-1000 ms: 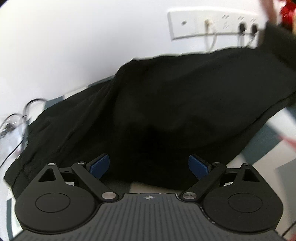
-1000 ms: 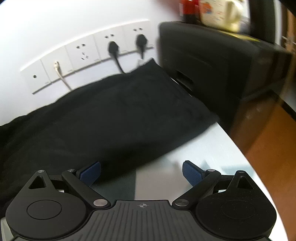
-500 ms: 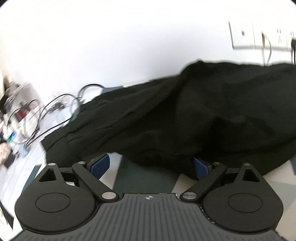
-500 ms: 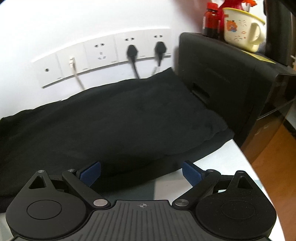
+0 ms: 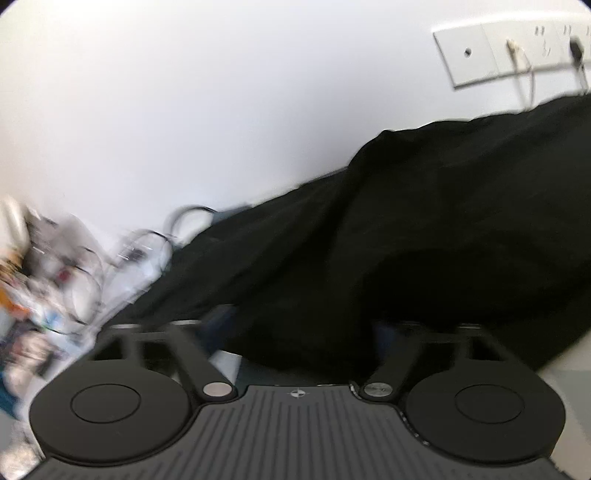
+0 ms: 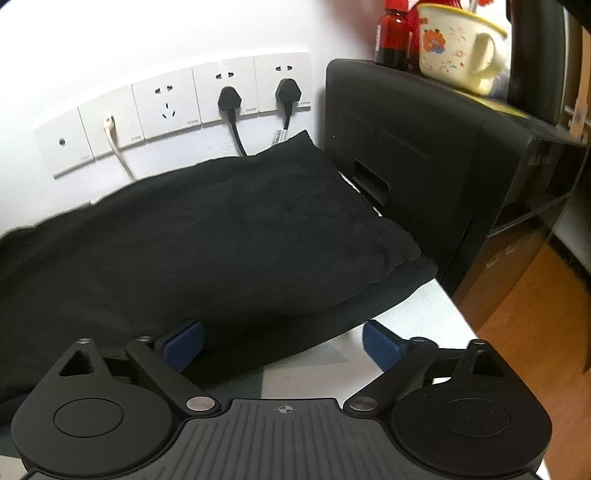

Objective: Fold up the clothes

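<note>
A black garment lies spread on the table against the wall, and its folded right end shows in the right wrist view. My left gripper is at the garment's near edge. Its jaws are closing with a bunch of cloth between them, and the picture is blurred. The cloth partly covers its right fingertip. My right gripper stands open, jaws closing slightly, across the garment's near right hem. Its left fingertip rests over the cloth and the other over the table.
A black box-like appliance stands right of the garment, with a mug and a brown bottle on top. Wall sockets with plugs sit behind. Cables and clutter lie at the left. The table edge drops to a wooden floor.
The left gripper has swung and dipped to the garment's near edge, and its jaws have narrowed around the cloth. The right gripper has edged onto the hem, its jaws slightly narrower.
</note>
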{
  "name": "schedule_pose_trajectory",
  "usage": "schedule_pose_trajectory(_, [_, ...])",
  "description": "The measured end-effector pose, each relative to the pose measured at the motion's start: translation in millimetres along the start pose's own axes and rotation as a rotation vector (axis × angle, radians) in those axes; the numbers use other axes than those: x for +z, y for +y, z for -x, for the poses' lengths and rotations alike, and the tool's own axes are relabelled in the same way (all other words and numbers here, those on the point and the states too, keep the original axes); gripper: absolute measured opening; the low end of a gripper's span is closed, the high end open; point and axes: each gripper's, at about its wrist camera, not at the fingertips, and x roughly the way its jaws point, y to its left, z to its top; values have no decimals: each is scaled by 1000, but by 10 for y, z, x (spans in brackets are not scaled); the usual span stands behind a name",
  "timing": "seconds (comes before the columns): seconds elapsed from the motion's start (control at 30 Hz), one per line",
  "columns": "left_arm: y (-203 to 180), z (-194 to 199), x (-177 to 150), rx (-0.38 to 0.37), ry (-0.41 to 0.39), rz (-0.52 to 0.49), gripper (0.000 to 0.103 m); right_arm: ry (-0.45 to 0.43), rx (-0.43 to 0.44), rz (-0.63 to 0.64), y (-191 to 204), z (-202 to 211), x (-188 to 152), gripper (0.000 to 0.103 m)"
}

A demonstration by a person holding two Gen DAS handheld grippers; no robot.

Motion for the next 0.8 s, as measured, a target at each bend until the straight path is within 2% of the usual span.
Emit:
schedule_pose_trajectory(0.07, [73,29,-11,-53,13,-7,43,27,81,-89,-85,25,9,84])
schedule_pose_trajectory(0.13, [38,91,-55,-40,-11,-44,43,47,159,-174,-146,48,-1,83])
schedule_pose_trajectory(0.17, [20,121,-78,-34,-23,-62,46,52,192,-204,-156,55,-13,81])
schedule_pose_trajectory(0.23, [-9,90,-103,-8,-11,-82,59,49,238,-242,-154,61,-31,76])
schedule_pose_trajectory(0.27, [-24,58,-111,9,-2,-88,72,44,254,-257,-148,61,-35,72])
schedule_pose_trajectory(0.3, [-33,43,-118,19,-2,-91,77,39,268,-277,-151,54,-34,68])
schedule_pose_trajectory(0.43, [-72,79,-147,17,5,-121,81,53,343,-431,-271,-50,-36,63])
schedule_pose_trajectory(0.53, [-122,140,-174,-3,1,-159,84,98,374,-575,-416,-164,-110,61])
schedule_pose_trajectory(0.6, [-144,150,-211,-9,3,-176,85,97,385,-641,-495,-198,-169,59])
schedule_pose_trajectory(0.73, [-133,132,-241,-6,0,-177,92,39,357,-674,-618,-241,-132,59])
schedule_pose_trajectory(0.8, [-116,105,-228,-1,5,-168,94,2,318,-675,-680,-273,-95,54])
